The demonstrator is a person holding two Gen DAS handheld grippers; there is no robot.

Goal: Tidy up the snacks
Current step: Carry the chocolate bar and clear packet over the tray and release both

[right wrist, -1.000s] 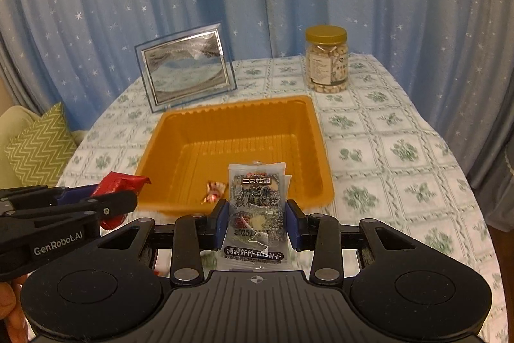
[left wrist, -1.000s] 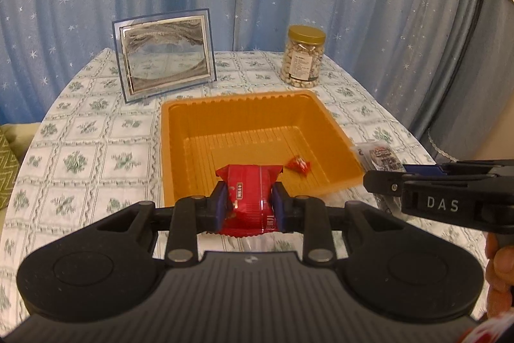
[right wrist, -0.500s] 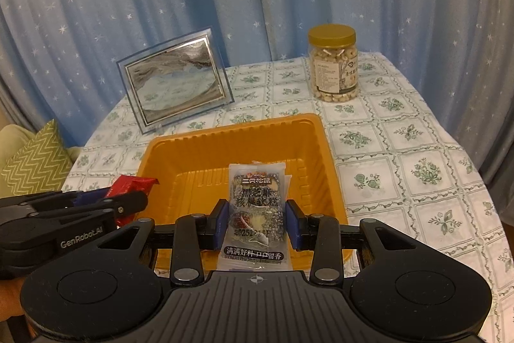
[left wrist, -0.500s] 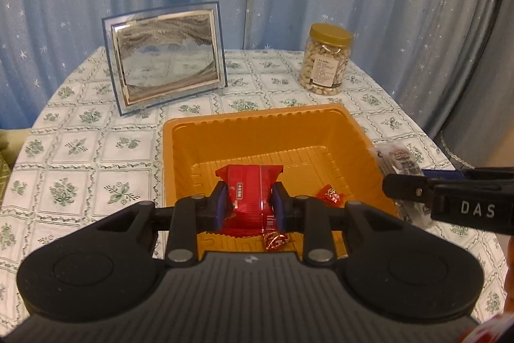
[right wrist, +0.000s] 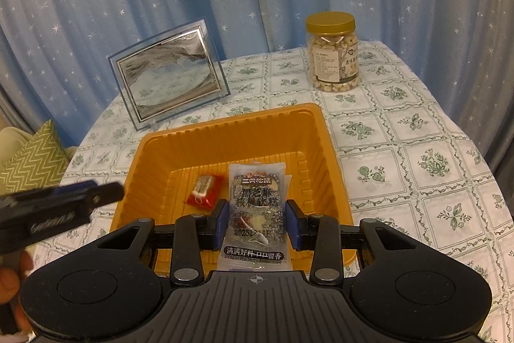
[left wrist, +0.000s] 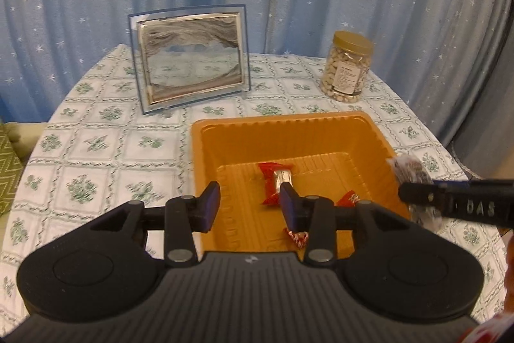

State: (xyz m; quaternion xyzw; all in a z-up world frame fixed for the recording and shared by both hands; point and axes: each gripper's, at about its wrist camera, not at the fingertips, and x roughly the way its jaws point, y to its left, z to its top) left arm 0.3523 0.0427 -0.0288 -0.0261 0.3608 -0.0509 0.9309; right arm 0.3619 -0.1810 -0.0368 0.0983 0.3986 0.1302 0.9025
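An orange tray (left wrist: 289, 124) (right wrist: 225, 130) sits on the table. My left gripper (left wrist: 250, 204) is open and empty over the tray's near left part. The red snack packet (left wrist: 275, 182) lies in the tray, also in the right wrist view (right wrist: 205, 190), beside two small red candies (left wrist: 350, 198) (left wrist: 297, 237). My right gripper (right wrist: 257, 224) is shut on a clear packet with dark print (right wrist: 257, 208), held over the tray's near edge. That gripper and packet (left wrist: 412, 172) show at the right of the left wrist view.
A framed picture (left wrist: 189, 63) (right wrist: 167, 82) stands behind the tray at left. A jar of nuts (left wrist: 348, 66) (right wrist: 332, 50) stands at the back right. A green-patterned tablecloth (left wrist: 96, 143) covers the table; blue star curtains hang behind. A green cushion (right wrist: 29, 159) lies off the left edge.
My left gripper opened and the red packet dropped into the tray. Both grippers moved forward over the tray; the right one still holds its packet.
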